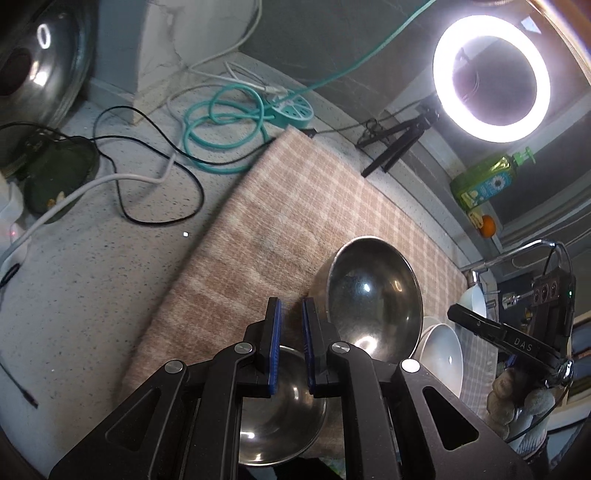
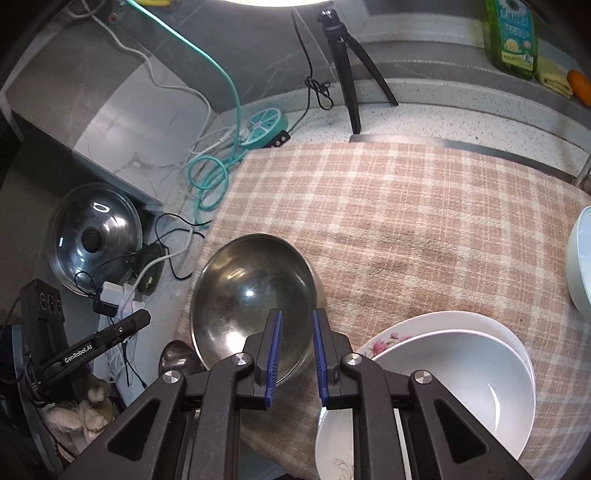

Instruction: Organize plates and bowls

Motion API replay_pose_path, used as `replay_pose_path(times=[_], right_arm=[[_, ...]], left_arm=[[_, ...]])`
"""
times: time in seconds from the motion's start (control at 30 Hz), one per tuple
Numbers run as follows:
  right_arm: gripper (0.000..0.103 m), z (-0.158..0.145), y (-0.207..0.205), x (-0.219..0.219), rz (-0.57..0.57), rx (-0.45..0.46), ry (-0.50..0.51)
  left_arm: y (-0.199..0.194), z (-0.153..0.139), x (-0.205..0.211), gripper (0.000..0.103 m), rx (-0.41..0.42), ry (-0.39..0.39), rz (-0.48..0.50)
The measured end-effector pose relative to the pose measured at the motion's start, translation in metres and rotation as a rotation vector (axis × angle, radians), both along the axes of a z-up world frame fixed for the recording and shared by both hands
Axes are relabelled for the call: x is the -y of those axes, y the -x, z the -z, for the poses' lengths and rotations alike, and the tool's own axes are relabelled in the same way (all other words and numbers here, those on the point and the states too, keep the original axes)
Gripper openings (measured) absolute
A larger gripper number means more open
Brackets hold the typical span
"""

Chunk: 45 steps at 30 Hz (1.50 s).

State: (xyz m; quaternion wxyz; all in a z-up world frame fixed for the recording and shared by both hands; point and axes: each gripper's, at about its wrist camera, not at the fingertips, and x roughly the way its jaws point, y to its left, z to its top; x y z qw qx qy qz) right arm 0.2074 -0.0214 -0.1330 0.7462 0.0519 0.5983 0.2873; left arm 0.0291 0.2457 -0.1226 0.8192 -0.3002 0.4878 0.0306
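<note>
A large steel bowl sits on the pink checked cloth. A smaller steel bowl lies under my left gripper, which is open and empty above it; a sliver of that bowl shows in the right wrist view. My right gripper is open and empty over the near rim of the large bowl. A white bowl rests on a flowered white plate at the right. Another pale bowl sits at the far right edge.
A ring light on a black tripod stands at the back. A teal power strip and tangled cables lie on the speckled counter. A pot lid leans at the left. A green soap bottle is on the sill.
</note>
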Motion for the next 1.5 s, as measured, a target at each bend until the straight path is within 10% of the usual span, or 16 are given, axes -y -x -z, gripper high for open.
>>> replay_pose_path(times=[0.67, 1.5], right_arm=[[0.015, -0.010, 0.120, -0.054, -0.181, 0.149, -0.026], [0.015, 0.042, 0.130, -0.092, -0.220, 0.082, 0.051]], left_arm=[[0.073, 0.020, -0.013, 0.009, 0.008, -0.004, -0.080], [0.072, 0.050, -0.011, 0.009, -0.066, -0.020, -0.037]])
